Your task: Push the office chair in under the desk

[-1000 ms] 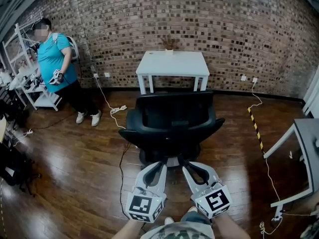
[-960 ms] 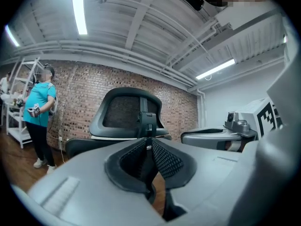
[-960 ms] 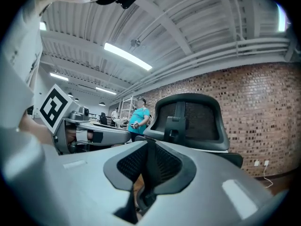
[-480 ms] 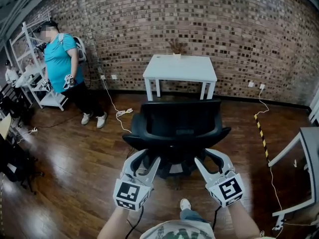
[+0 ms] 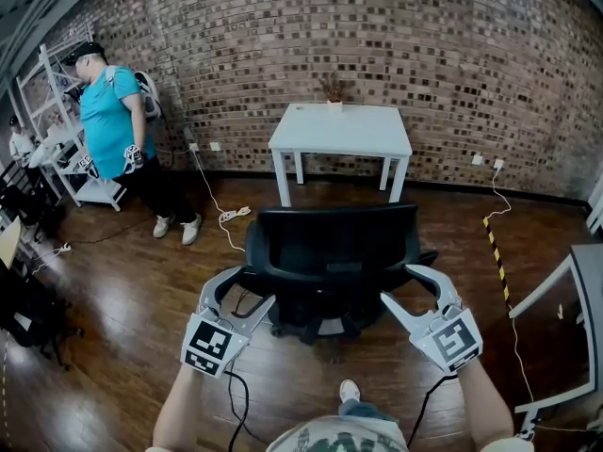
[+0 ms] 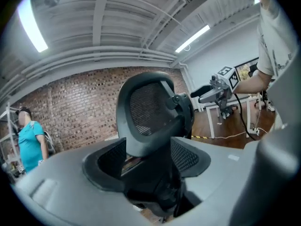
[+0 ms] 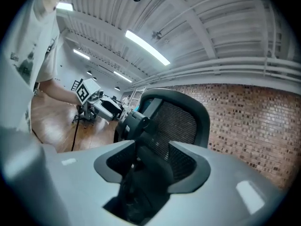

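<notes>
Two grippers: the left gripper (image 5: 247, 286) and the right gripper (image 5: 400, 283) sit in the lower middle of the head view, one at each side edge of the chair (image 5: 334, 248) back.
Change: a second ago both were close together, low behind the chair, with jaws nearly closed. Now they have spread out to the two edges of the backrest.
Fingers: both pairs of jaws are opening, the left already wide and the right about halfway. Each gripper view shows the backrest edge framed between the pads (image 6: 112, 160) (image 7: 179, 164), with no pressure on it yet.
Meaning: this looks like lining up for a two-sided hold or push on the backrest. The push itself seems not to have begun.
Chair place: centre of the frame on the wooden floor (image 5: 122, 328), short of the desk (image 5: 341, 130), with the seat not yet beneath it.
Facing: the backrest is turned toward the bottom of the frame and the seat points at the desk in the upper centre.
Long axis: the back runs left to right across the frame, roughly parallel to the desk's front edge.
Bystander: a person (image 5: 111, 111) stands at the upper left, well apart.
</notes>
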Demonstrator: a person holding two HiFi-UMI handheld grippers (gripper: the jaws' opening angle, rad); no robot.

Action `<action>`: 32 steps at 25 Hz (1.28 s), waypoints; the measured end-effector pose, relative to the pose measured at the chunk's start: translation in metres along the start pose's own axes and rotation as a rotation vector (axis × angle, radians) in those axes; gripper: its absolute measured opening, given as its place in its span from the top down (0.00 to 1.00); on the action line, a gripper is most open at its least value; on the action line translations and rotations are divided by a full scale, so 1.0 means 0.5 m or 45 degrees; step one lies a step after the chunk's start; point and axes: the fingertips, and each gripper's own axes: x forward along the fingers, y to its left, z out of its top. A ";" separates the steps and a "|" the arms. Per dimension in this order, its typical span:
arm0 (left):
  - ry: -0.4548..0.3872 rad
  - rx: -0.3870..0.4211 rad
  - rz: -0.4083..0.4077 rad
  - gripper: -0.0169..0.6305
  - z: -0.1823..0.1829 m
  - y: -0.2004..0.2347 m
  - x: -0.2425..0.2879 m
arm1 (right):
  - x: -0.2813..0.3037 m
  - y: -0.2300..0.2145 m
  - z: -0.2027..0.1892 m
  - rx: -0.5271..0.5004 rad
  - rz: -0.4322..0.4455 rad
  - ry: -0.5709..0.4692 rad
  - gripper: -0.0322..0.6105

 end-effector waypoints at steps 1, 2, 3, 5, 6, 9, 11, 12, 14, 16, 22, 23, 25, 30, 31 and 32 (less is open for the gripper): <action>0.032 0.032 -0.020 0.50 -0.010 0.006 0.003 | -0.001 -0.008 -0.003 -0.028 0.012 0.015 0.61; 0.063 0.059 -0.039 0.49 -0.020 0.011 0.007 | -0.001 -0.014 -0.006 -0.060 0.025 0.035 0.60; 0.089 0.080 -0.056 0.49 -0.030 0.017 0.009 | -0.002 -0.020 -0.009 -0.096 0.039 0.059 0.58; 0.126 0.107 -0.086 0.49 -0.046 0.028 0.014 | -0.001 -0.031 -0.019 -0.172 0.065 0.109 0.56; 0.139 0.121 -0.099 0.48 -0.052 0.035 0.018 | 0.001 -0.036 -0.027 -0.206 0.078 0.135 0.55; 0.188 0.168 -0.137 0.47 -0.072 0.050 0.035 | 0.007 -0.053 -0.063 -0.260 0.126 0.200 0.49; 0.237 0.201 -0.178 0.44 -0.090 0.052 0.041 | 0.008 -0.064 -0.090 -0.268 0.157 0.241 0.44; 0.262 0.218 -0.200 0.44 -0.100 0.051 0.044 | 0.008 -0.070 -0.104 -0.270 0.171 0.265 0.43; 0.315 0.253 -0.237 0.43 -0.122 0.047 0.049 | 0.010 -0.086 -0.132 -0.273 0.190 0.312 0.39; 0.377 0.304 -0.252 0.43 -0.145 0.044 0.058 | 0.014 -0.105 -0.164 -0.286 0.194 0.363 0.38; 0.485 0.454 -0.293 0.43 -0.183 0.023 0.093 | 0.046 -0.122 -0.250 -0.316 0.244 0.449 0.35; 0.494 0.468 -0.295 0.43 -0.185 0.024 0.097 | 0.052 -0.123 -0.261 -0.315 0.255 0.468 0.35; 0.503 0.495 -0.292 0.43 -0.188 0.027 0.104 | 0.064 -0.122 -0.279 -0.324 0.279 0.506 0.35; 0.507 0.565 -0.221 0.46 -0.188 0.048 0.128 | 0.096 -0.122 -0.293 -0.402 0.312 0.511 0.35; 0.514 0.592 -0.216 0.49 -0.191 0.047 0.133 | 0.100 -0.120 -0.299 -0.418 0.320 0.513 0.36; 0.522 0.622 -0.214 0.51 -0.194 0.046 0.135 | 0.103 -0.117 -0.304 -0.430 0.334 0.518 0.38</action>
